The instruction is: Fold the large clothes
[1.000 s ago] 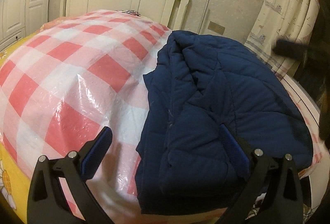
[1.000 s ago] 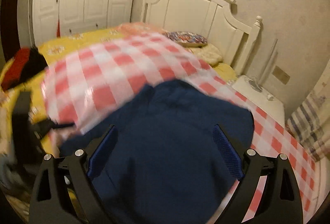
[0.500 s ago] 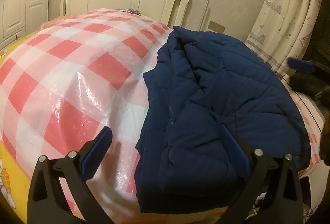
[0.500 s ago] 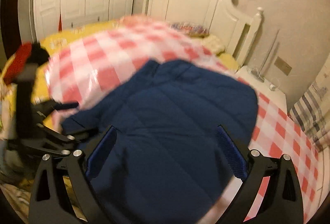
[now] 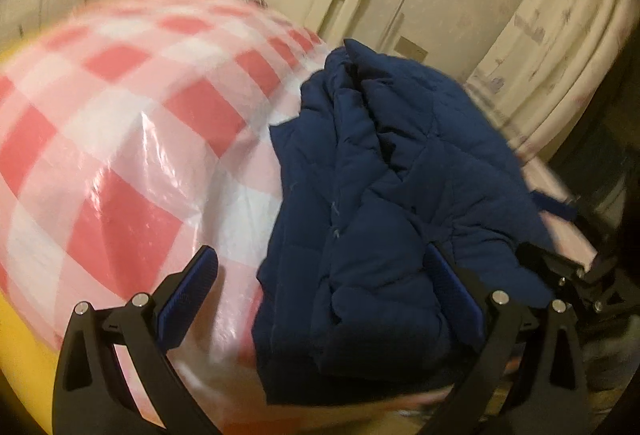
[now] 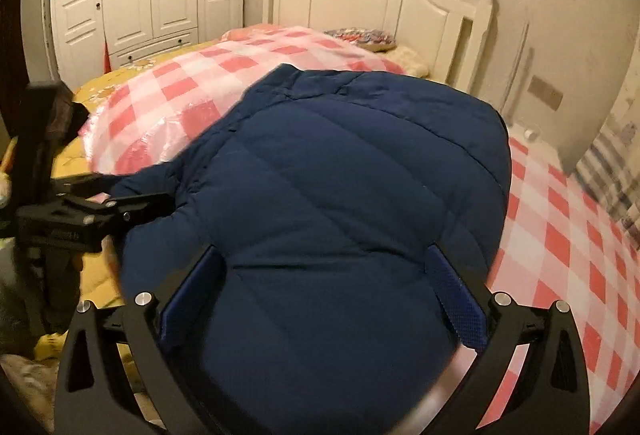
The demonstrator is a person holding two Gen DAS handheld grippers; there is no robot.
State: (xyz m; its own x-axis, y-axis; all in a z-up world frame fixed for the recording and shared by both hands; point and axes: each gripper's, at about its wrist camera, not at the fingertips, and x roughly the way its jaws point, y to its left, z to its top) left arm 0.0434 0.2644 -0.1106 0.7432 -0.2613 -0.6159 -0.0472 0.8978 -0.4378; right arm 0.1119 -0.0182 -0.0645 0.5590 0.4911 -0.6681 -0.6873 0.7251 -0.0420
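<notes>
While the navy jacket (image 6: 344, 203) lies folded on the checked sheet (image 5: 120, 123), bare sheet stays free beside it. Your left gripper (image 5: 324, 291) stands wide, unloaded; your right gripper (image 6: 324, 291), lower than before, is opening above it, gripping nothing.

We see one navy quilted puffer jacket (image 6: 340, 195), folded into a thick bundle, lying on the pink-and-white checked plastic sheet (image 6: 560, 235) that covers the bed. It sits at the sheet's near edge, toward the foot of the bed. From the left wrist view the jacket (image 5: 380, 195) shows stacked layers and a rumpled open fold along its top, padded seams visible.
</notes>
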